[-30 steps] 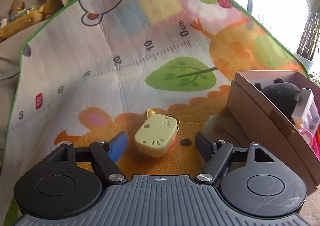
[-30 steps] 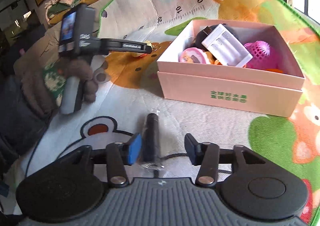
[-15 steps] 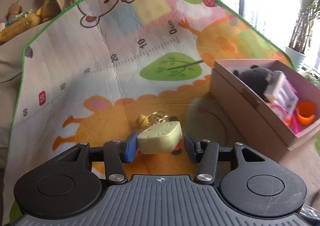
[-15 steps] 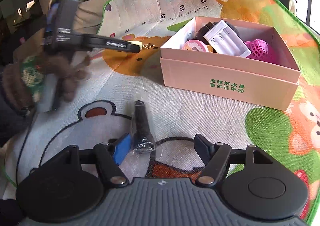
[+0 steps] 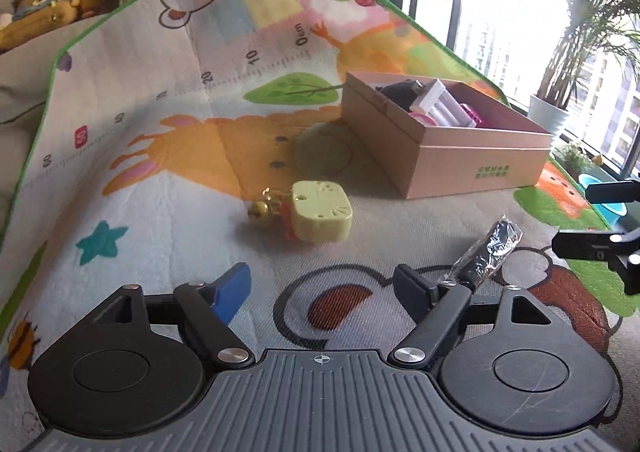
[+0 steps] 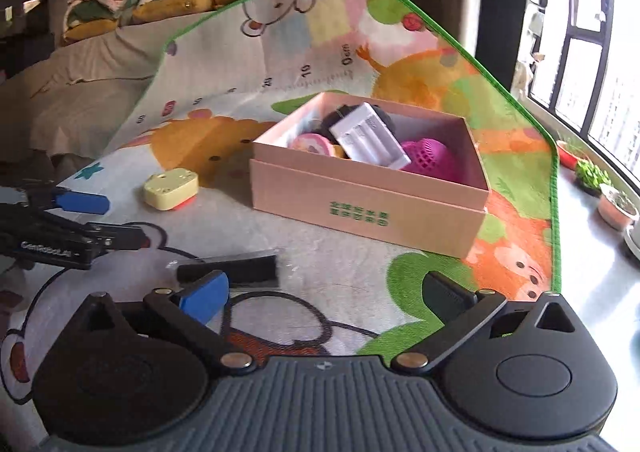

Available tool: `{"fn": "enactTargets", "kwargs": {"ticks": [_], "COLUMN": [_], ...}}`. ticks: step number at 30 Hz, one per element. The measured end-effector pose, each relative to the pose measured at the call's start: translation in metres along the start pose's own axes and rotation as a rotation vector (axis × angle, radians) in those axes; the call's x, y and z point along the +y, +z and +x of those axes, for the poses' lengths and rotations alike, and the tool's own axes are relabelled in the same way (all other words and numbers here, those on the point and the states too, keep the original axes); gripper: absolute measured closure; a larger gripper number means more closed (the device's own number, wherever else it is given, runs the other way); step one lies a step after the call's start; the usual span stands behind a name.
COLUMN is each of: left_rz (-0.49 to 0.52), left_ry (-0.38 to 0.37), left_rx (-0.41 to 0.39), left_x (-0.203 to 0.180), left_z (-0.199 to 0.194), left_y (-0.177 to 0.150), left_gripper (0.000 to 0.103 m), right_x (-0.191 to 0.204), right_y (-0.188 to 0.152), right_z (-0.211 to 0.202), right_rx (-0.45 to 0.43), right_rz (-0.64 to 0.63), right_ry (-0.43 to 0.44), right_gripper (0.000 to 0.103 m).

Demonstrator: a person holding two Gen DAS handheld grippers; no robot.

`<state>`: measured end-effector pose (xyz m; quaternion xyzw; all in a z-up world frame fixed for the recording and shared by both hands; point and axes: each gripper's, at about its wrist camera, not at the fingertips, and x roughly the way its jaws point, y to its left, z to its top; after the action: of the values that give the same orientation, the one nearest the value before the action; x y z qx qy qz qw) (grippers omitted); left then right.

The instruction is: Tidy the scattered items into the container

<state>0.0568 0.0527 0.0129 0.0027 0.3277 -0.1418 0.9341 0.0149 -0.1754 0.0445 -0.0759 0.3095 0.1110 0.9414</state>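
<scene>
Left gripper (image 5: 322, 284) has just been opening, nothing between its jaws; right gripper (image 6: 324, 292) likewise, empty, pink box (image 6: 360, 204) mid-mat (image 6: 320, 252).

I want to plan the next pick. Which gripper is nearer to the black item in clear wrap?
Right. The black wrapped item lies just beyond the right gripper's blue finger; the left gripper is open, farther off beside it.

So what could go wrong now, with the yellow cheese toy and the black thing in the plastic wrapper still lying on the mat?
Both are still outside the pink box, and both claws have just opened with nothing in them.

1. The wrapped black stick looks slippery in its crinkly film, so the right claw might pinch only plastic and drop it.

2. The cheese toy has a little gold bell that could snag or dangle.

3. The left claw sits close to the stick, so the claws could bump.
</scene>
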Motion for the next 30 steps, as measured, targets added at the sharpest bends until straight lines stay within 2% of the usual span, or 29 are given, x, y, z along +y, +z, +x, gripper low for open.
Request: {"fn": "enactTargets", "kwargs": {"ticks": [6, 11, 13, 14, 16, 18, 24, 27, 30], "left_rz": [-0.046, -0.062, -0.072, -0.076, -0.080, -0.080, -0.034, -0.002, -0.005], "left_ry": [0.016, 0.015, 0.010, 0.008, 0.007, 0.009, 0.020, 0.003, -0.001], "left_rx": [0.004, -0.005, -0.004, -0.004, -0.005, -0.003, -0.028, -0.066, -0.052], "left_x": [0.006, 0.007, 0.008, 0.009, 0.010, 0.009, -0.001, -0.011, -0.017], "left_z": [0.003, 0.002, 0.002, 0.003, 0.003, 0.003, 0.002, 0.007, 0.023], "left_y": [-0.001, -0.003, -0.003, -0.003, -0.003, -0.002, 0.001, 0.009, 0.020], "left_gripper": [0.006, 0.005, 0.005, 0.005, 0.004, 0.003, 0.000, 0.000, 0.000], "right_x": [0.039, 0.053, 0.057, 0.057, 0.055, 0.049, 0.016, -0.002, -0.015], "right_y": [0.001, 0.006, 0.007, 0.008, 0.008, 0.008, -0.009, -0.022, -0.033], "right_z": [0.022, 0.036, 0.041, 0.042, 0.040, 0.035, 0.006, 0.001, 0.003], "right_rx": [0.045, 0.039, 0.048, 0.054, 0.043, 0.039, 0.012, 0.028, 0.047], "right_rz": [-0.048, -0.079, -0.115, -0.125, -0.128, -0.107, -0.017, 0.030, 0.084], "right_ry": [0.021, 0.026, 0.023, 0.023, 0.019, 0.031, -0.035, -0.075, -0.093], "right_gripper": [0.000, 0.000, 0.004, 0.012, 0.021, 0.022, 0.022, 0.022, 0.022]}}
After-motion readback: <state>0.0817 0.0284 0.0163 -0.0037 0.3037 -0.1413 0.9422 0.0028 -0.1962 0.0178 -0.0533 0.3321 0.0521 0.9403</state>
